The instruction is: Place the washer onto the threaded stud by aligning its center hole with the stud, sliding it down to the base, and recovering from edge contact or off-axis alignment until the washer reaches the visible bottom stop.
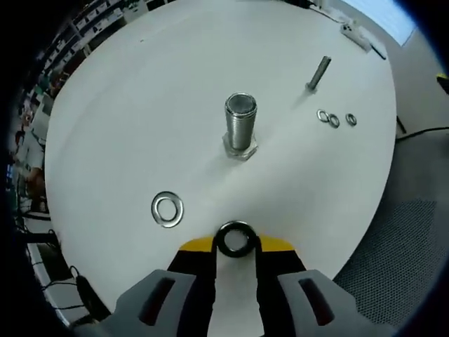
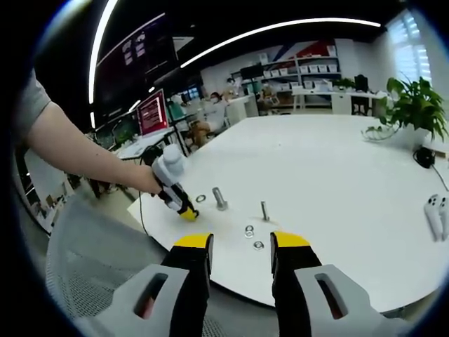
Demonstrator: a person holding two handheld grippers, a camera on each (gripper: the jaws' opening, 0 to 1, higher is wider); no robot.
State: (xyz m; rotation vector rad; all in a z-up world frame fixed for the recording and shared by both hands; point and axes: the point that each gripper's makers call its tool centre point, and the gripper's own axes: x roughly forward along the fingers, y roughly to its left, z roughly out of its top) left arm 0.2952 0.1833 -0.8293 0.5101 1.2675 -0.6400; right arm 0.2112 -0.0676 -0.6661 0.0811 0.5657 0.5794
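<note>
Dark washer (image 1: 236, 239) gripped in the left gripper's (image 1: 236, 242) jaws faces the upright stud (image 1: 240, 126) straight ahead; right gripper (image 2: 241, 251), jaws wide, hangs well back.

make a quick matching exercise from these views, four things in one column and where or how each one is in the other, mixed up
1. dark washer
2. large threaded stud
3. silver washer
4. thin bolt

a. lying flat on the table, alone
b. gripped between the left gripper tips
c. upright beyond three small washers
d. upright on a hex base, mid-table

Pairs: 1-b, 2-d, 3-a, 4-c
</note>
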